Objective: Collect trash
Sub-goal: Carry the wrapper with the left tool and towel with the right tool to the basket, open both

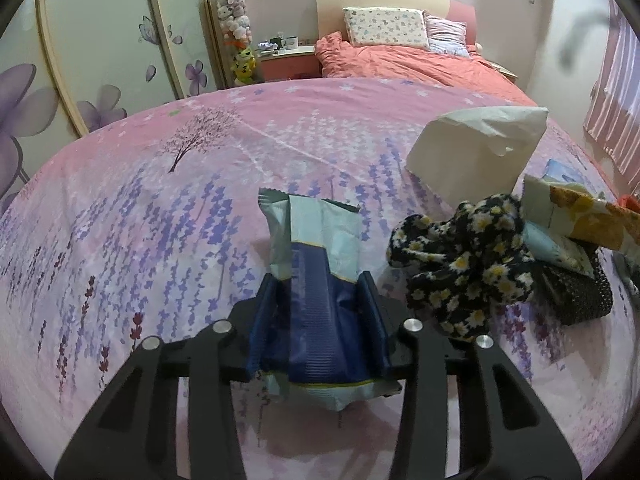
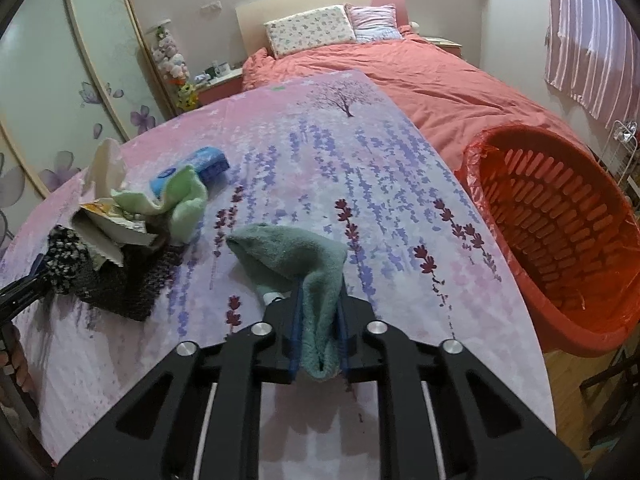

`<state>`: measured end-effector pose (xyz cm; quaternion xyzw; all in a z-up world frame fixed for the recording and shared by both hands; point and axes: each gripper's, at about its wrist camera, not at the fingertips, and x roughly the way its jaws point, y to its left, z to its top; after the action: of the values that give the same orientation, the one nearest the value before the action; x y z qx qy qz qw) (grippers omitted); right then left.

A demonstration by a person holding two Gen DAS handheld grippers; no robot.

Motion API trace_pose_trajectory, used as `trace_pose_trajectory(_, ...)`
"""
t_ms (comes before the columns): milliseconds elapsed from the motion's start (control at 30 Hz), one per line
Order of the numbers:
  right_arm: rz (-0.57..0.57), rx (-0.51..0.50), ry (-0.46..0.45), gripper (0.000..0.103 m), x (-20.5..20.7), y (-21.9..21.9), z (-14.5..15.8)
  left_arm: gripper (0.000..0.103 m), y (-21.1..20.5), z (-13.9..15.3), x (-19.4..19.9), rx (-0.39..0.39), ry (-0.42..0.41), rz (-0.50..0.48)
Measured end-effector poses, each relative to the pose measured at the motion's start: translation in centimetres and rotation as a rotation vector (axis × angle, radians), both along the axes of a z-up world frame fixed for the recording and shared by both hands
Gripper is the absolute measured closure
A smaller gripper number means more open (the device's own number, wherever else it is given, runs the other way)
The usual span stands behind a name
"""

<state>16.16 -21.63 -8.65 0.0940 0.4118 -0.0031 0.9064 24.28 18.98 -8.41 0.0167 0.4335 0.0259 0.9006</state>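
My left gripper (image 1: 318,284) is shut on a blue and pale green snack wrapper (image 1: 316,256), held above the lavender-print sheet (image 1: 160,208). My right gripper (image 2: 318,300) is shut on a teal fluffy sock (image 2: 296,256), held above the same sheet (image 2: 380,184). A pile lies beside: a black daisy-print sock (image 1: 464,264), an orange and white wrapper (image 1: 580,216), a crumpled white tissue (image 1: 480,148) and a dark knitted item (image 1: 580,296). The pile also shows in the right wrist view (image 2: 116,248), with a light green cloth (image 2: 180,200) and a blue pack (image 2: 200,166).
A red slatted basket lined with a red bag (image 2: 556,232) stands at the sheet's right edge. Behind is a bed with a coral duvet (image 2: 440,80) and pillows (image 2: 312,30). A wardrobe with flower doors (image 1: 100,60) is at the left.
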Motion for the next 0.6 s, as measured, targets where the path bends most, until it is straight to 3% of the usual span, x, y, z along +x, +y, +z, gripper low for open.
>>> trace_pose_trajectory(367, -0.037, 0.025, -0.164, 0.090, -3.3, -1.3, 5.5, 0.063, -1.9, 6.6, -3.1, -0.009, -0.127, -0.021)
trace_pose_trajectory(600, -0.094, 0.006, -0.278, 0.090, -6.0, -3.4, 9.0, 0.062, -7.2, 11.0, -5.8, -0.044, -0.199, -0.098)
